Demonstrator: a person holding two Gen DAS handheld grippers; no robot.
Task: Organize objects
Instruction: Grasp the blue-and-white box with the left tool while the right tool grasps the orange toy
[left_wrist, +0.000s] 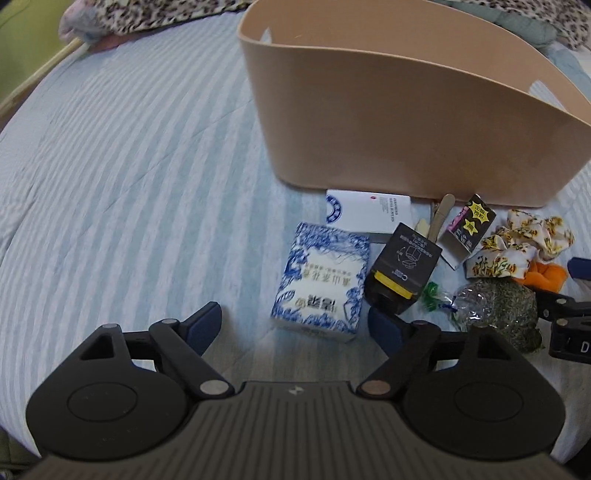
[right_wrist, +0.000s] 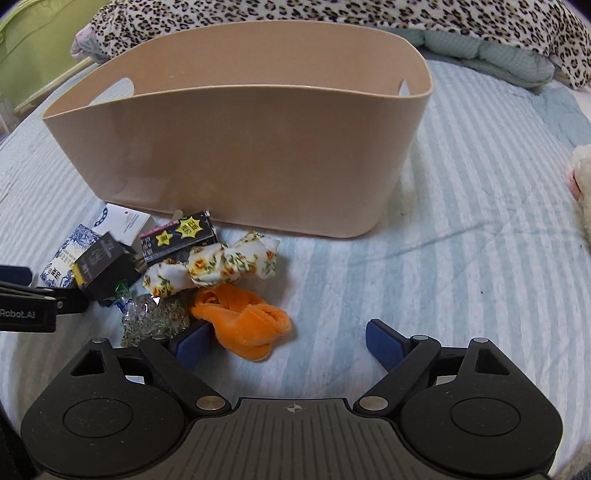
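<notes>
A beige plastic bin (left_wrist: 399, 122) stands on the striped bed; it also shows in the right wrist view (right_wrist: 236, 155). In front of it lies a heap: a blue-and-white box (left_wrist: 321, 280), a black box with a yellow strip (left_wrist: 400, 267), a white card (left_wrist: 365, 212), a small black-and-yellow starred box (right_wrist: 179, 236), a floral cloth (right_wrist: 218, 269), an orange cloth (right_wrist: 243, 321) and a bag of dried herbs (right_wrist: 155, 319). My left gripper (left_wrist: 293, 328) is open, just short of the blue-and-white box. My right gripper (right_wrist: 286, 341) is open, its left finger beside the orange cloth.
A leopard-print blanket (right_wrist: 332, 18) and a pale green quilt (right_wrist: 480, 55) lie behind the bin. A white plush toy (right_wrist: 581, 181) sits at the right edge. A wooden bed rail (left_wrist: 40, 72) runs along the far left. Striped bedding (right_wrist: 443, 258) spreads right of the heap.
</notes>
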